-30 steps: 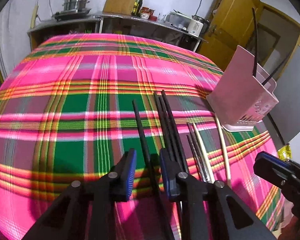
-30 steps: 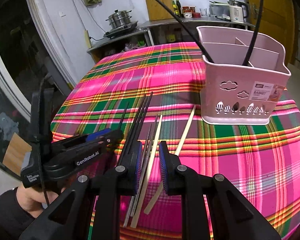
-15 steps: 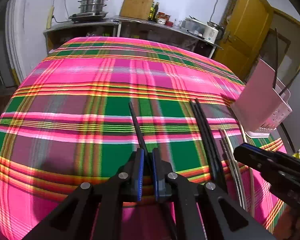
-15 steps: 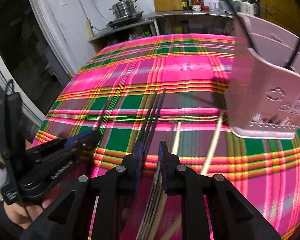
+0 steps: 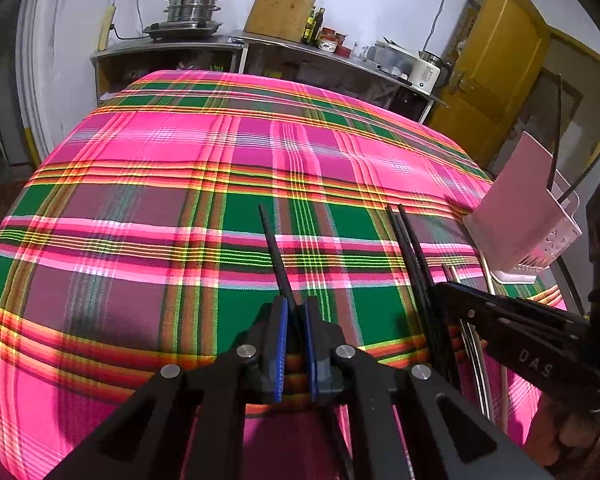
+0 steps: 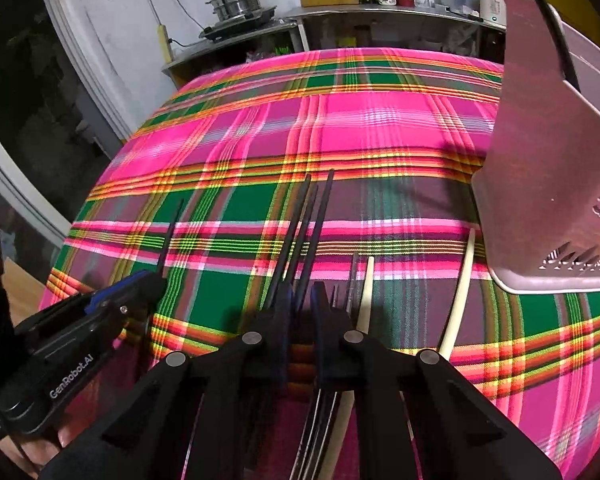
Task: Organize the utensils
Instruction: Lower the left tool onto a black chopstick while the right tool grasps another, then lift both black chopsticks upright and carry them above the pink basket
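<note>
1. The pink utensil basket (image 6: 556, 184) stands upright on the plaid tablecloth (image 5: 180, 184). All places below are given from this basket. It has black chopsticks standing in it already, so it seems to be the target for the rest.

2. The left gripper (image 5: 294, 316) is the farthest from the basket. Its jaws are pressed nearly together on a single black chopstick (image 5: 274, 248), which lies alone, well apart from the other sticks – an easy piece to take without disturbing anything.

3. The right gripper (image 6: 300, 300) is nearer to the basket. Its jaws are almost closed around a bundle of black chopsticks (image 6: 308, 220); I cannot say surely how many are really held and how many only lie beside.

4. Between this bundle and the basket lie thin metal chopsticks (image 6: 353, 276) and two pale chopsticks (image 6: 462, 280), the last one just beside the basket foot.

5. Both grippers grip near the thick ends – probably so the tips can go down first into the basket.
</note>
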Available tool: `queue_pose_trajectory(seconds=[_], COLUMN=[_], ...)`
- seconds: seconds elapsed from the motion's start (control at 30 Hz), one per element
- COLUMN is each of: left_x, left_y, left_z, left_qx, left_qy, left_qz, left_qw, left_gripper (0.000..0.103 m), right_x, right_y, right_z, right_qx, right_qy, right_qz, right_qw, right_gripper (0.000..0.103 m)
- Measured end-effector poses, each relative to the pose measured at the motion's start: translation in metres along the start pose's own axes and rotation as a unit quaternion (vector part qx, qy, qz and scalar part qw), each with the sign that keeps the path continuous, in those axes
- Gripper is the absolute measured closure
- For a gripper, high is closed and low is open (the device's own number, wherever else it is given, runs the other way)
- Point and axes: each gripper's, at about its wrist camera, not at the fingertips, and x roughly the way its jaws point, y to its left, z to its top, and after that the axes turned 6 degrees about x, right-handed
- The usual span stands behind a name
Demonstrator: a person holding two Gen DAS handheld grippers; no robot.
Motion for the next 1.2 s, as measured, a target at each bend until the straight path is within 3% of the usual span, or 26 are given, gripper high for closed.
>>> queue_pose_trajectory(seconds=[0.43, 0.67, 1.2], left_x=[0.008, 0.007, -0.072], left_y=[-0.010, -0.012, -0.032], left_z=[0.005, 0.008, 0.024], left_qx=[0.009, 0.017, 0.041], left_qy=[-0.006, -0.001, -0.062], left_qz=[0.020, 0.019, -0.026], left_qw=[0.9997, 0.9997, 0.9969], left_gripper=[0.094, 0.097, 0.098], right_x=[0.007, 0.005, -0.083], right_y=[0.007, 0.005, 0.001], right_z=[0.005, 0.007, 0.000], right_qx=[-0.007, 0.001, 0.003], right_qy=[-0.003, -0.002, -0.075], right_qz=[-0.021, -0.008, 0.040], right_qw=[1.000, 1.000, 0.996], right_gripper=[0.095, 0.097, 0.097])
